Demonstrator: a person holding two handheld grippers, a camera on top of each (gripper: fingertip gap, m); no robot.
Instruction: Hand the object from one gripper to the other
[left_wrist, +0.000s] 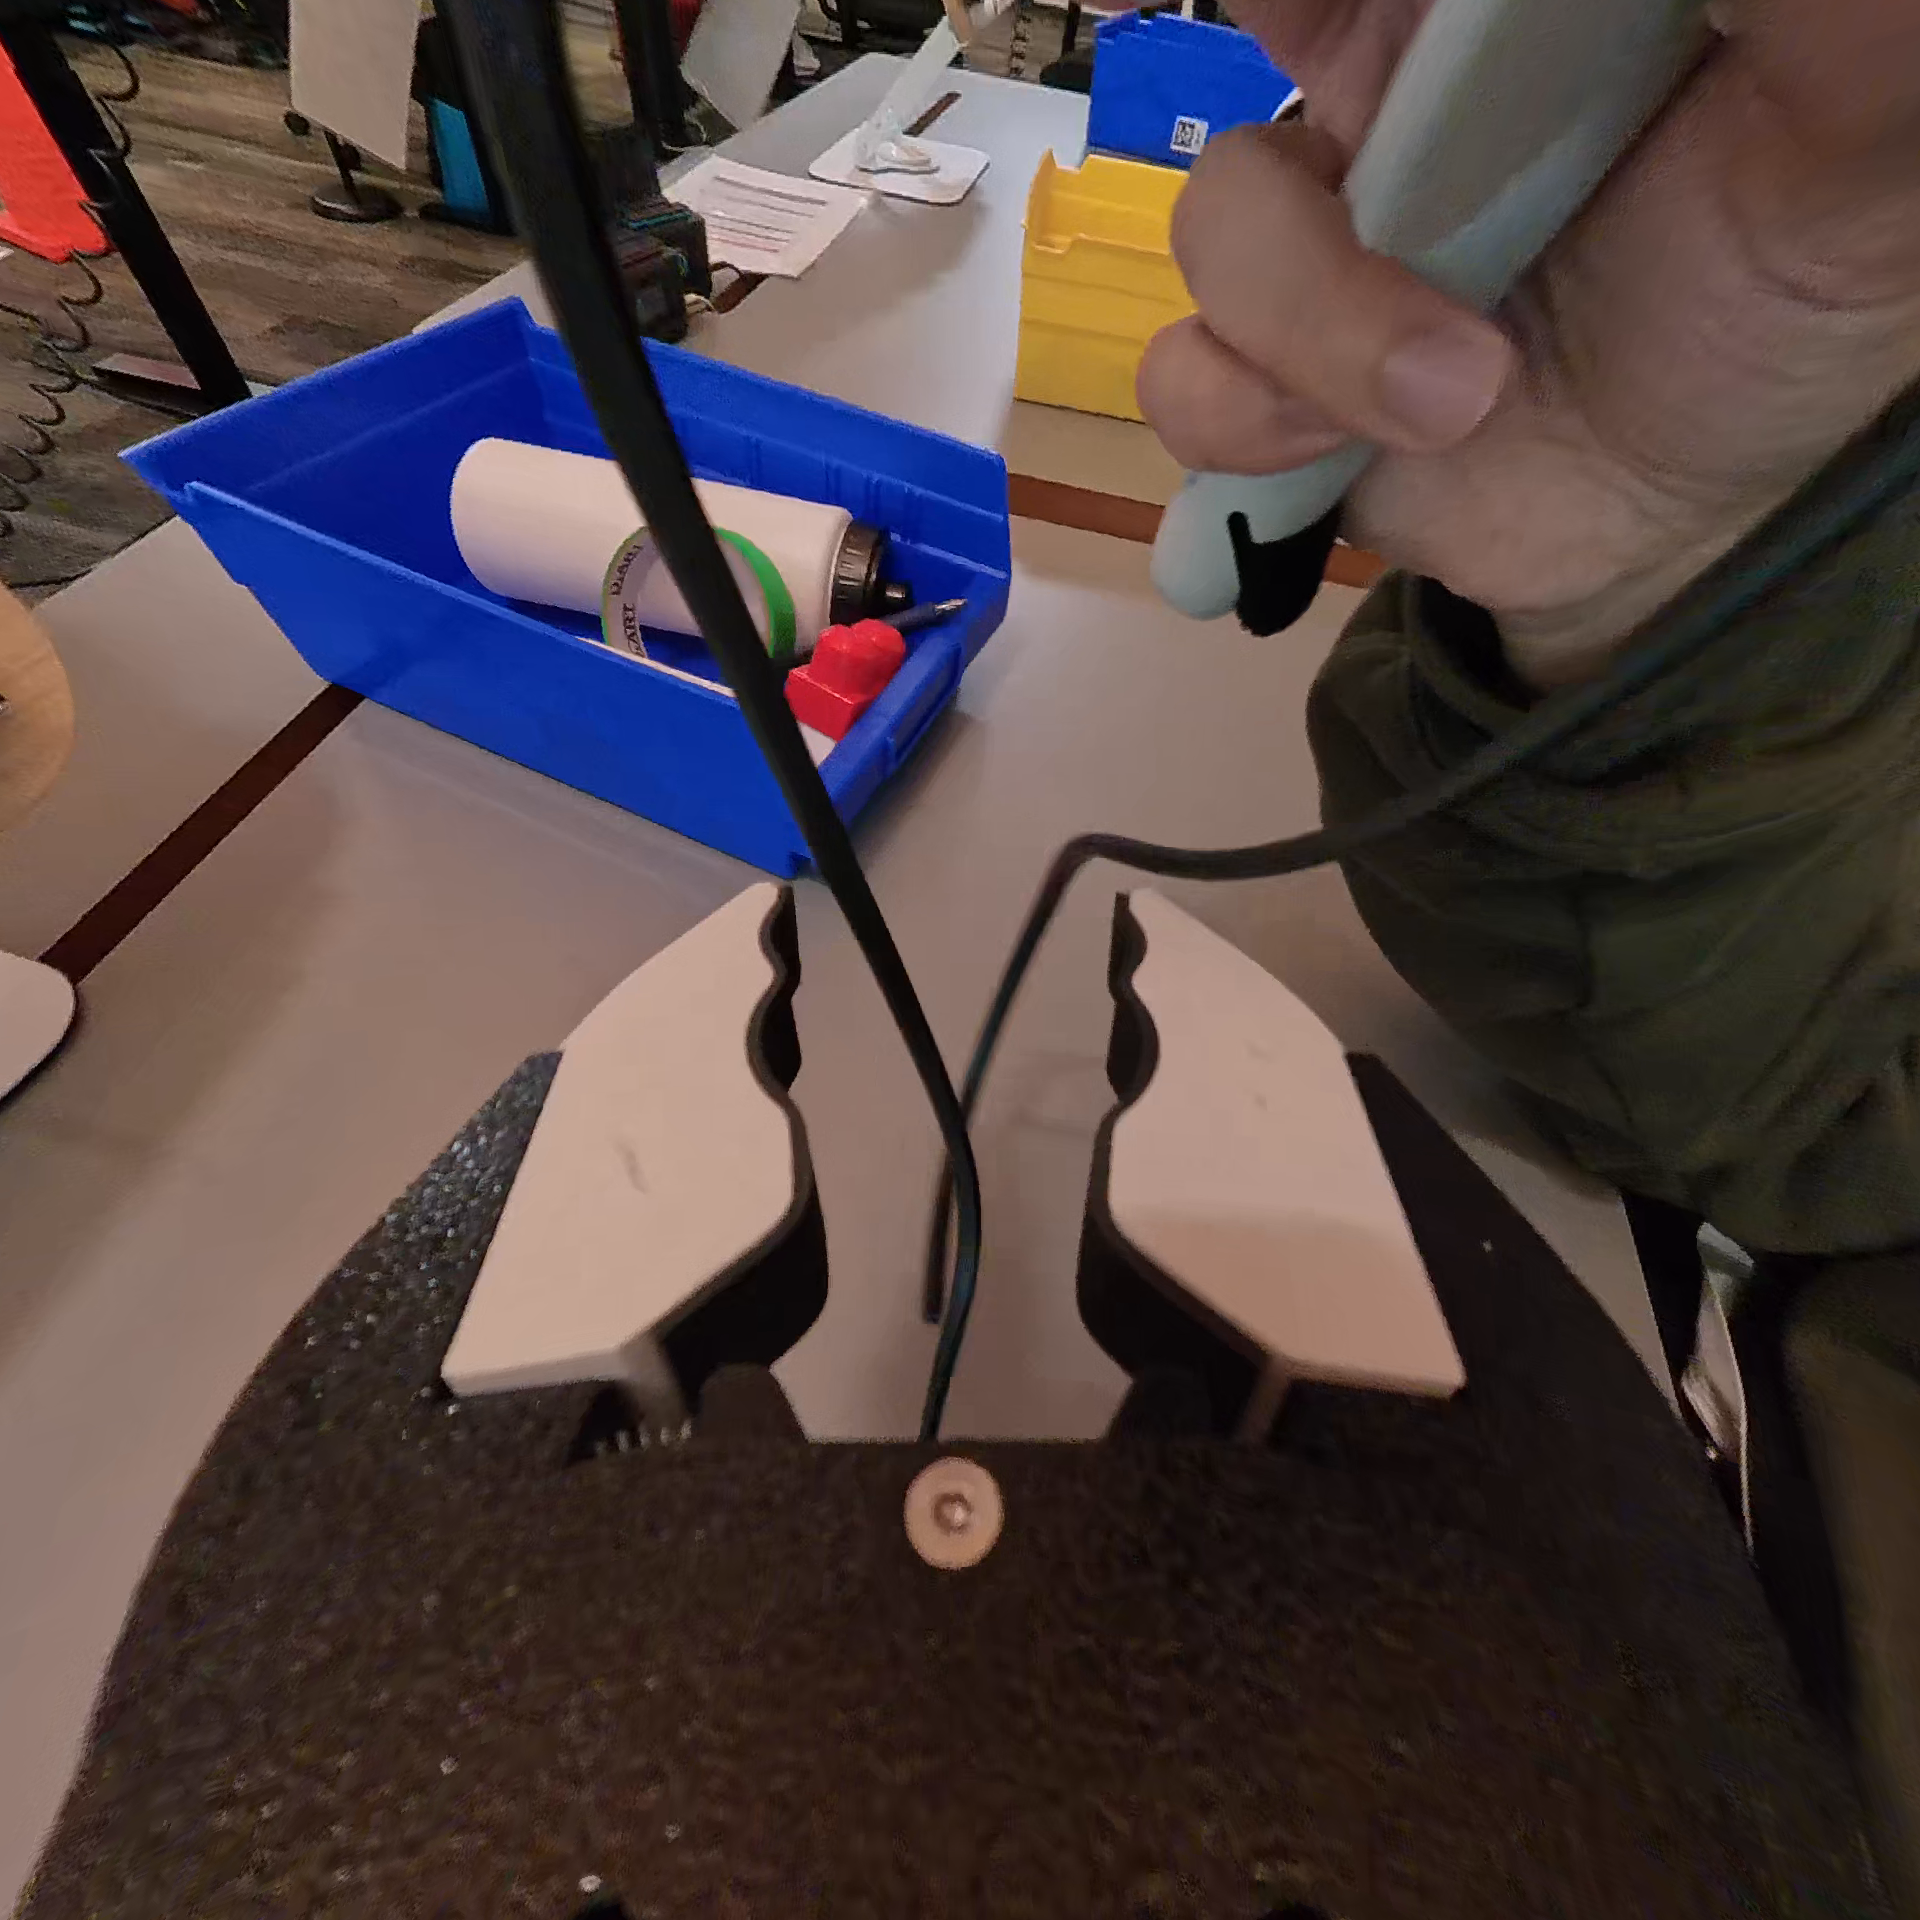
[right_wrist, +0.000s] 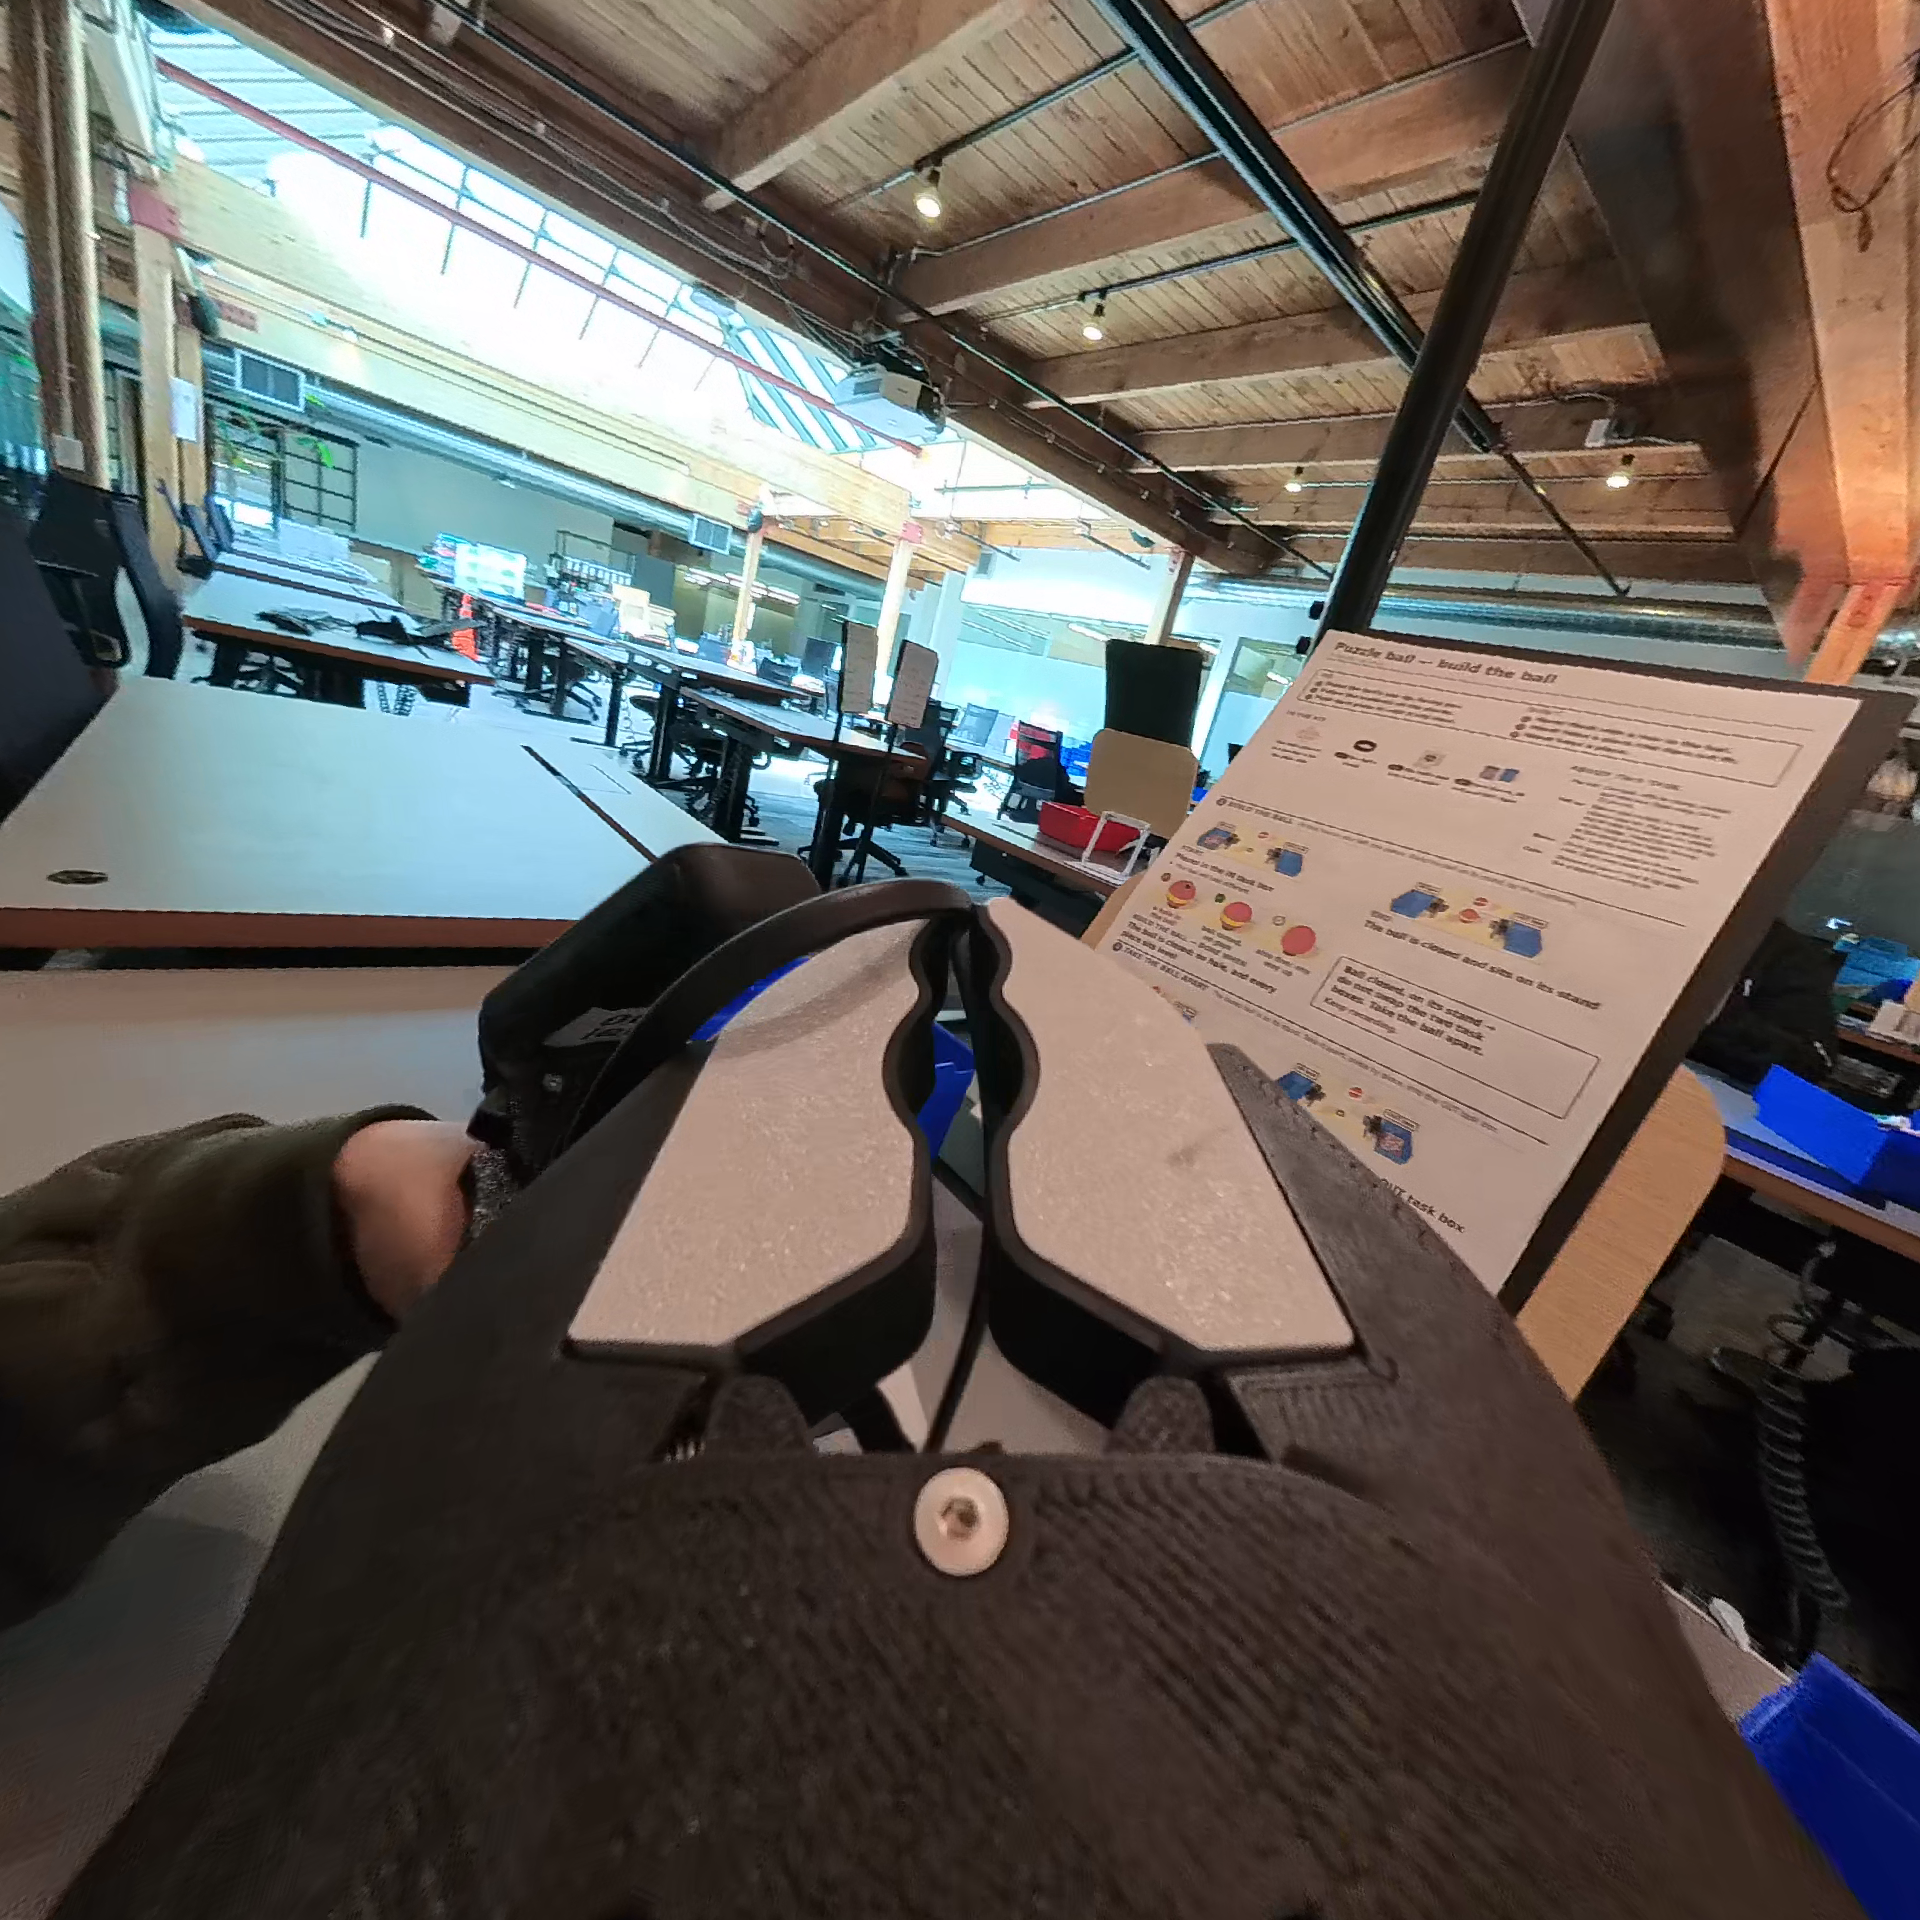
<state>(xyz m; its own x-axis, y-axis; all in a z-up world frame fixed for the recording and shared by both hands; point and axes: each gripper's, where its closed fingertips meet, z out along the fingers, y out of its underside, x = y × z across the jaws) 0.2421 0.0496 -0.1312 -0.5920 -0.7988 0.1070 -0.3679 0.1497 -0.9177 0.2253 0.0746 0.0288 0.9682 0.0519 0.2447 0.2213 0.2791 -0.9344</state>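
A thin black cable (left_wrist: 727, 644) hangs down from above and loops between the fingers of my left gripper (left_wrist: 951, 904), which is open and not gripping it. My right gripper (right_wrist: 961, 914) is shut, with its fingertips pinching the black cable (right_wrist: 769, 951), which arcs off to the left. In the left wrist view a hand (left_wrist: 1455, 364) holds the right gripper's pale handle (left_wrist: 1205, 561) at the upper right. In the right wrist view the black body of the left gripper (right_wrist: 644, 966) and the hand holding it (right_wrist: 405, 1195) show at the left.
A blue bin (left_wrist: 343, 582) on the grey table (left_wrist: 312, 1143) holds a white bottle (left_wrist: 561, 530), a green tape ring (left_wrist: 774, 613) and a red brick (left_wrist: 847, 675). Yellow (left_wrist: 1091, 291) and blue bins (left_wrist: 1174, 83) stand behind. An instruction sheet (right_wrist: 1455, 935) leans at the right. My right fingertips sit around 15 centimeters from my left ones.
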